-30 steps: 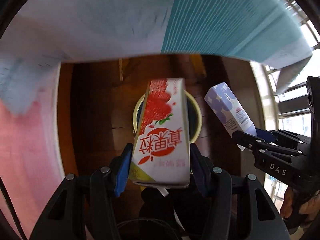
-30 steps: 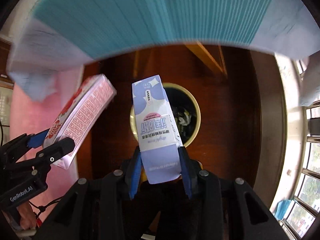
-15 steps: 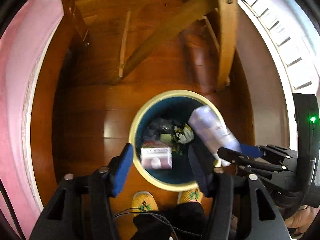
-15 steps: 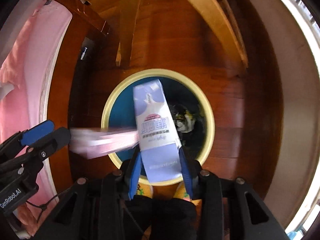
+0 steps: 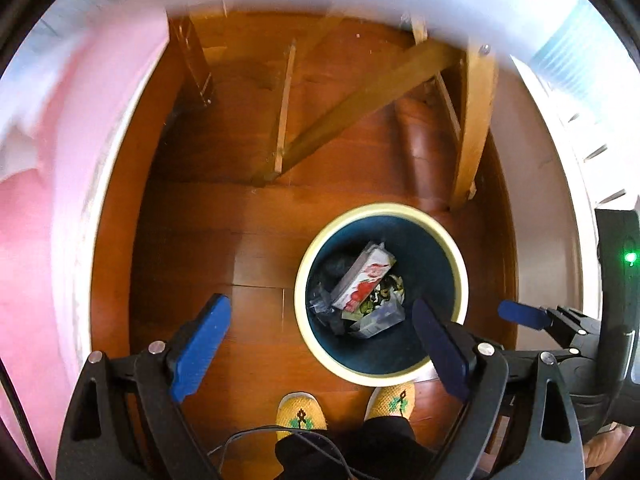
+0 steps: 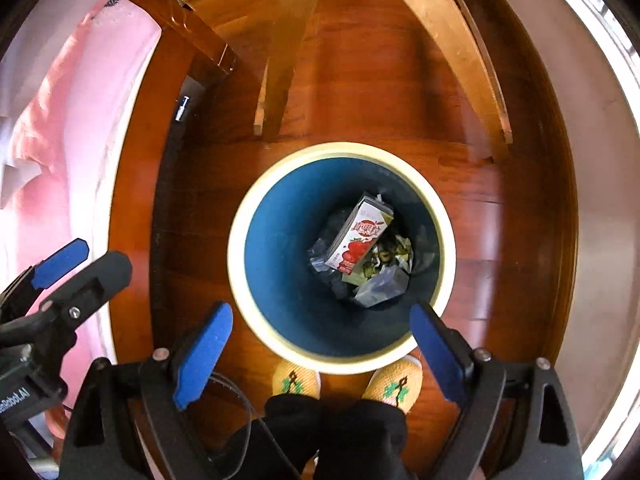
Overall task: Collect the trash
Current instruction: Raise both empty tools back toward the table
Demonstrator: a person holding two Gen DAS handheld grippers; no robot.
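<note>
A round bin with a cream rim (image 5: 299,300) (image 6: 237,256) and a blue inside stands on the wooden floor below both grippers. Inside it, on dark crumpled trash, lies a red-and-white drink carton (image 5: 364,280) (image 6: 358,240). A purple carton (image 5: 380,318) (image 6: 382,286) lies just below it. My left gripper (image 5: 320,312) points down beside the bin's left rim, its jaws opening wide with nothing between them. My right gripper (image 6: 320,314) hangs over the bin's near rim, jaws opening, also holding nothing. Each gripper shows at the edge of the other's view (image 5: 520,316) (image 6: 96,258).
Slanted wooden furniture legs (image 5: 360,92) (image 6: 448,40) stand just behind the bin. A pink cloth (image 5: 36,240) (image 6: 60,120) hangs along the left. A person's yellow slippers (image 5: 302,416) (image 6: 394,386) sit against the bin's near side, with a black cable (image 5: 256,434) close by.
Both grippers let go of their cartons, which dropped into the bin. Both sets of jaws went from shut on a carton to wide apart, and both hands sank toward the bin.
</note>
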